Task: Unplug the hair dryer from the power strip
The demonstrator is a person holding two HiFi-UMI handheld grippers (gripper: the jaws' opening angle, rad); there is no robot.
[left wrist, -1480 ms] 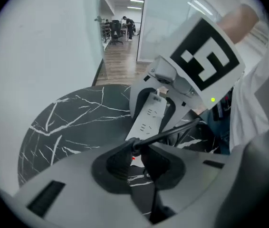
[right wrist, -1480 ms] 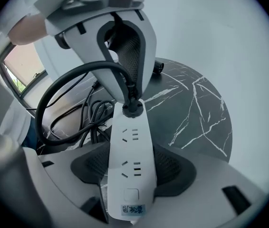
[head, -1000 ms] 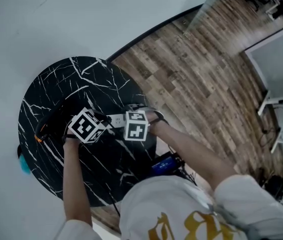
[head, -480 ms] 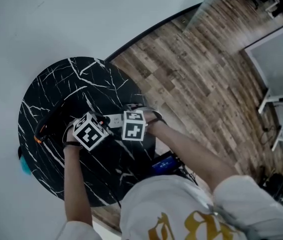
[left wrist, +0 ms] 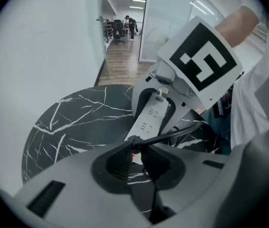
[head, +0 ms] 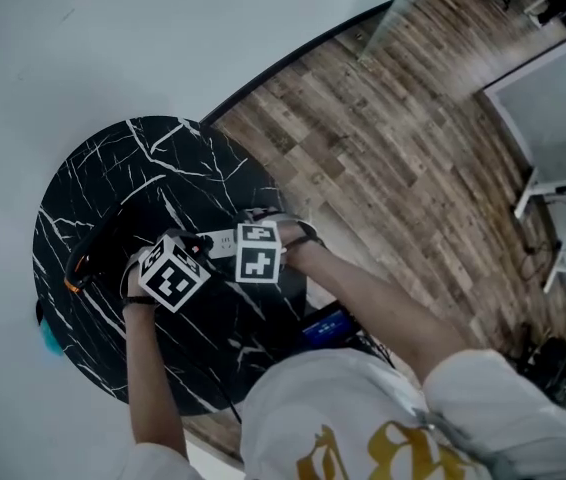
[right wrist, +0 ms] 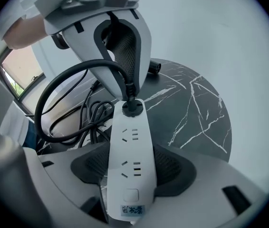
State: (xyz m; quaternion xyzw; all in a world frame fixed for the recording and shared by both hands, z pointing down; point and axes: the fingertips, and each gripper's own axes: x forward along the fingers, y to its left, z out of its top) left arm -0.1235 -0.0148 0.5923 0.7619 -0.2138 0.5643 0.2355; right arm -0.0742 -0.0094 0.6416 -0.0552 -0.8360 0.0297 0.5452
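Now, L gripper [left wrist: 135,161] pinching plug [right wrist: 130,106] (seated), R gripper [right wrist: 130,169] clamping strip [left wrist: 149,118].

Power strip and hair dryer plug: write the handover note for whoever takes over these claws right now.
Right claw: shut on the white power strip, which lies on the black table.
Left claw: closed on the plug at the strip's far end.
Hair dryer: lying on the table's left side.
Done: both grips are set.
Left: the plug is still seated in its socket. Pull it out while the right claw steadies the strip.
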